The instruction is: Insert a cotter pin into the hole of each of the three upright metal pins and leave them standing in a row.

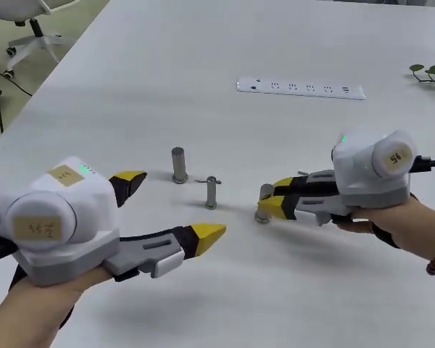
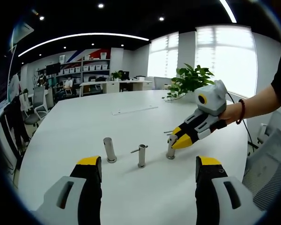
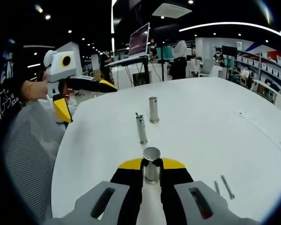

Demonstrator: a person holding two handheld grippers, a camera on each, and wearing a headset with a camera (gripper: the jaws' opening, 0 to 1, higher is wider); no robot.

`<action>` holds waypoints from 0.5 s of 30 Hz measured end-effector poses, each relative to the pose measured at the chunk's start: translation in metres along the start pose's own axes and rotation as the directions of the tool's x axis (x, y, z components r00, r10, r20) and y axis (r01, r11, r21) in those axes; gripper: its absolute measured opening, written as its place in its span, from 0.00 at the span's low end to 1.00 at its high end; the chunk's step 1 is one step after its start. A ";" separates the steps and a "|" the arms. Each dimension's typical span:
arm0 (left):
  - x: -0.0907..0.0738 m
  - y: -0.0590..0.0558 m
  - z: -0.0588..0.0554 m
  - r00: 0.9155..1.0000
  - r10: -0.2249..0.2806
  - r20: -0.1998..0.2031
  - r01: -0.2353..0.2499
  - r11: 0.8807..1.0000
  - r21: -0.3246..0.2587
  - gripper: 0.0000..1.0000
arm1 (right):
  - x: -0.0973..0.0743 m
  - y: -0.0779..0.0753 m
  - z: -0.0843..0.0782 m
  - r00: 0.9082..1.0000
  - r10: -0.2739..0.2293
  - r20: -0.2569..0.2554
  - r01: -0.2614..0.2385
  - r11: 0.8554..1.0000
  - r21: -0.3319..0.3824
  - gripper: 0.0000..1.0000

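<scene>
Head view: one of three done; middle metal pin (image 1: 212, 193) holds a cotter pin (image 1: 202, 181). Right gripper (image 1: 270, 198) jaws clench the 3 o'clock pin (image 1: 264, 194); left gripper (image 1: 175, 204) jaws released.

Open-plan office. White desk (image 1: 203, 58); power strip (image 1: 301, 88) near its far edge, plant (image 1: 431, 71) by the right edge. Office chair (image 1: 14, 9) on the floor past the left edge. Big windows (image 2: 225, 56), recessed ceiling lights (image 2: 100, 5), shelves (image 2: 91, 68) at the back.
</scene>
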State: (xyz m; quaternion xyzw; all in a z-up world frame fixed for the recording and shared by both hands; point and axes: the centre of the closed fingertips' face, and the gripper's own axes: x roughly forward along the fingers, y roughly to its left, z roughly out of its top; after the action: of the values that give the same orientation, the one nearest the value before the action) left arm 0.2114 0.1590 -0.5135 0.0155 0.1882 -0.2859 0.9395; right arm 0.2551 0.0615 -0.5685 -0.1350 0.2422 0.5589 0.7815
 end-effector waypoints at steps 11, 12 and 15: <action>-0.001 -0.003 -0.003 1.000 -0.011 -0.013 0.011 1.000 0.010 0.81 | -0.001 0.002 -0.002 1.000 0.030 0.000 -0.030 0.999 -0.043 0.08; -0.001 -0.003 -0.003 1.000 -0.011 -0.015 0.011 1.000 0.011 0.81 | -0.001 0.003 -0.002 0.999 0.032 -0.002 -0.032 0.998 -0.047 0.08; 0.000 -0.004 -0.004 1.000 -0.015 -0.018 0.015 1.000 0.008 0.81 | -0.001 0.004 -0.003 0.999 0.046 -0.020 -0.047 0.997 -0.064 0.08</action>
State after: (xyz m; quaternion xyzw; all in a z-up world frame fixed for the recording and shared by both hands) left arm 0.2077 0.1567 -0.5169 0.0206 0.1958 -0.2935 0.9355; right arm 0.2506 0.0604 -0.5697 -0.1595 0.2342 0.5832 0.7613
